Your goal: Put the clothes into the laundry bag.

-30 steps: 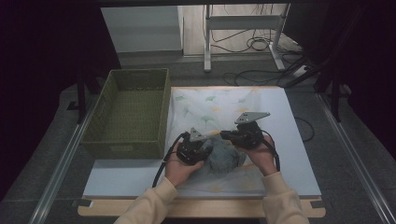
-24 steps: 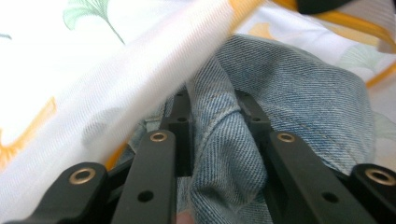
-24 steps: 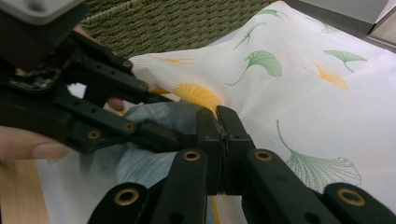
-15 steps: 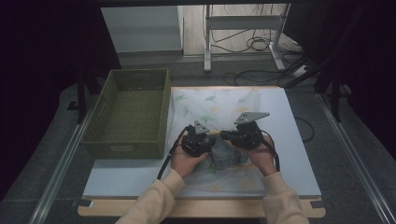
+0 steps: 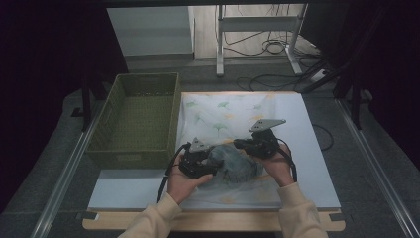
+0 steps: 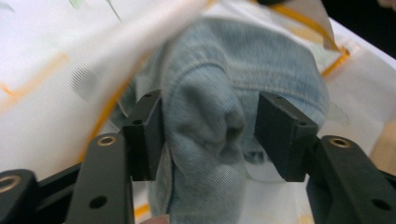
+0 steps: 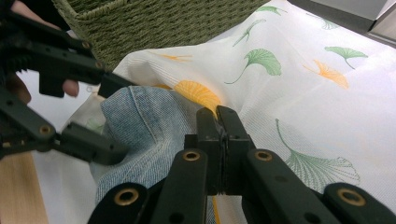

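Bundled denim garment point(image 5: 233, 166) lies on leaf-print cloth point(image 5: 223, 114), just right of green basket point(image 5: 141, 119); long axis unclear. Left gripper point(image 6: 210, 135) fingers spread, straddling denim. Right gripper point(image 7: 218, 135) fingers pinched closed on cloth edge.

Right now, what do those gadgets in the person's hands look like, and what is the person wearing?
Each hand holds a black gripper: the left gripper and the right gripper. Both have two flat, blocky black jaws on arms with brass-ringed screw holes. A grey three-cornered plate tops the right one, and a black cable trails from the left. The sleeves are cream-coloured.
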Action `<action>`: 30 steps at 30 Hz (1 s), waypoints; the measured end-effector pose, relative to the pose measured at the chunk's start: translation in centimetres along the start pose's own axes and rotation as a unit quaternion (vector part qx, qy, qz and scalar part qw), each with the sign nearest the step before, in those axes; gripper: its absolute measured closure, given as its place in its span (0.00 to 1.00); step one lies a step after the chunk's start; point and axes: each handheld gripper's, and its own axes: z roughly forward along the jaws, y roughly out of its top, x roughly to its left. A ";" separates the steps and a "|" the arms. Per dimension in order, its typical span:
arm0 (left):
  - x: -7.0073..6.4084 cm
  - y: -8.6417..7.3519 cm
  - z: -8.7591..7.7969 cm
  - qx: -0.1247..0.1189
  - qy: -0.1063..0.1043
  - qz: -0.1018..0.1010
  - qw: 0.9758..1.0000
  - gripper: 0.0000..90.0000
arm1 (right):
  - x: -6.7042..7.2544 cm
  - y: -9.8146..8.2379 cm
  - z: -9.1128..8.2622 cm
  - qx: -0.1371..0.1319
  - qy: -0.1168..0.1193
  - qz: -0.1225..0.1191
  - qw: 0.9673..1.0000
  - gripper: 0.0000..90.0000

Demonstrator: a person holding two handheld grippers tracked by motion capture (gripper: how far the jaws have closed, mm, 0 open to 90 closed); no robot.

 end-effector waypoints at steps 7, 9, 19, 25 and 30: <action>-0.6 0.0 2.5 0.022 0.013 -0.003 1.000 0.48 | 0.1 0.0 0.1 0.002 0.005 0.002 1.000 0.98; -0.7 0.1 3.1 0.020 0.024 -0.001 1.000 0.50 | 0.1 0.0 0.0 0.002 0.005 0.002 1.000 0.98; -0.6 1.6 6.0 0.010 0.068 0.011 0.998 0.56 | -0.1 0.0 -0.5 -0.006 -0.003 0.004 1.000 0.98; -0.4 1.5 5.7 0.006 0.064 0.015 0.998 0.55 | -0.6 -0.2 -0.7 -0.006 -0.008 0.010 1.000 0.98; -0.6 0.8 3.6 -0.007 0.048 0.015 0.999 0.51 | -0.8 -0.2 -0.9 -0.009 -0.010 0.011 1.000 0.98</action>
